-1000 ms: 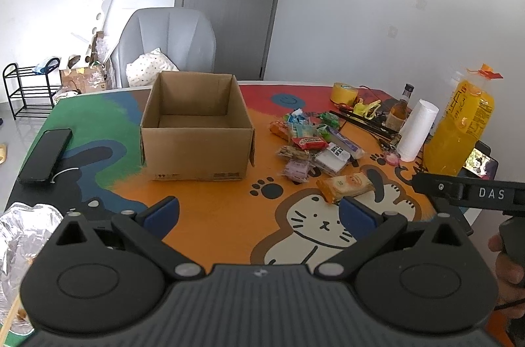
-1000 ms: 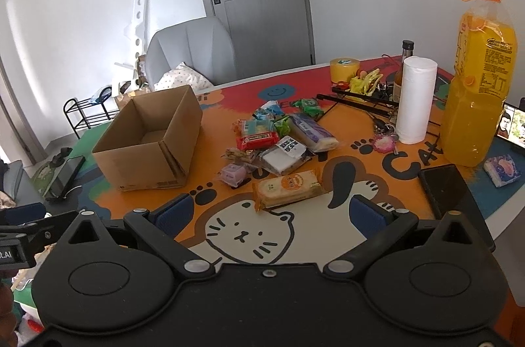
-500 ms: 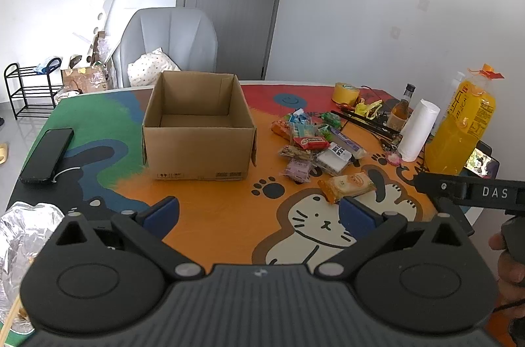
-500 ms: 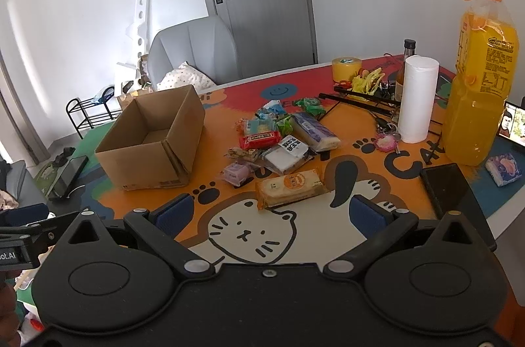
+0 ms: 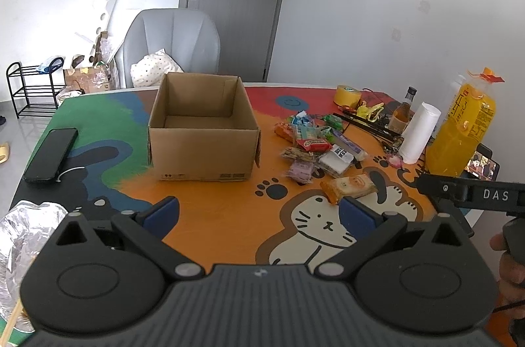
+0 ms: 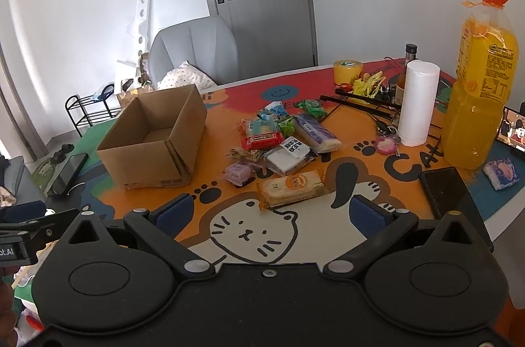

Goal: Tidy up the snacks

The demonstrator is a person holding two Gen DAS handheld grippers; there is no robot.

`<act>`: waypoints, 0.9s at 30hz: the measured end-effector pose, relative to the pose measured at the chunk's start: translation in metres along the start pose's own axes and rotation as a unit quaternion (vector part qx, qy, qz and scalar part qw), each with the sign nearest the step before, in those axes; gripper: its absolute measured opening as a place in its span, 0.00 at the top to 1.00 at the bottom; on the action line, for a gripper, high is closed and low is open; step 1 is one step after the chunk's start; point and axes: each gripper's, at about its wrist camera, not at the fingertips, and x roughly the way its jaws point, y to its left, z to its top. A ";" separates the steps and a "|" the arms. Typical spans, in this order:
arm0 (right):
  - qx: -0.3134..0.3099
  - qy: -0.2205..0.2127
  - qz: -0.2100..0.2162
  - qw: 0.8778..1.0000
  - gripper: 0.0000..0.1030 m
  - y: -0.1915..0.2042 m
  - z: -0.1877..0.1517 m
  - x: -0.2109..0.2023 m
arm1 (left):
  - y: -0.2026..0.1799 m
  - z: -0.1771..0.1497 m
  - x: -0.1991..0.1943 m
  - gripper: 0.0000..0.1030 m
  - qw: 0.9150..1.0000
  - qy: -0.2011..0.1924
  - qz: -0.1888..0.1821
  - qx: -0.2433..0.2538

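While both tools hang above the near edge of the table [image 5: 210, 215], the left gripper [image 5: 259, 214] has its blue-padded fingers spread wide with nothing between them, and the right gripper [image 6: 269, 212] is spread just as wide and equally empty.

Taking the cardboard box [image 5: 201, 133] as the landmark: it stands upright on the table with its top open, and what shows of its inside is bare. The snack pile [image 5: 315, 143] lies to the right of the box, apart from it, a loose heap of small wrapped packets. Among them a red packet [image 6: 262, 140] sits near the middle of the heap, a white packet with a black label [image 6: 288, 155] lies just beside it, and a purple-wrapped bar [image 6: 315, 132] lies at the heap's far-right side. A small lilac packet [image 6: 239, 173] rests at the heap's near side, between the box and the orange cracker packet [image 6: 292, 184]. That cracker packet is the snack closest to both grippers, lying flat over the cartoon cat print, not touched by either.

Farther right of the box, beyond the snacks, a white paper roll [image 6: 416, 102] stands upright next to a large orange juice bottle [image 6: 479, 104]. A yellow tape roll [image 5: 347, 94] sits behind the snacks. Left of the box, well apart, a black phone [image 5: 51, 155] lies flat. A grey chair [image 5: 170, 45] stands behind the box, past the table's far edge.
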 end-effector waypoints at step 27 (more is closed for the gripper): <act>0.001 -0.002 0.018 1.000 0.00 0.000 0.008 0.041 | 0.012 0.010 0.032 0.00 1.000 -0.006 0.007 -0.012</act>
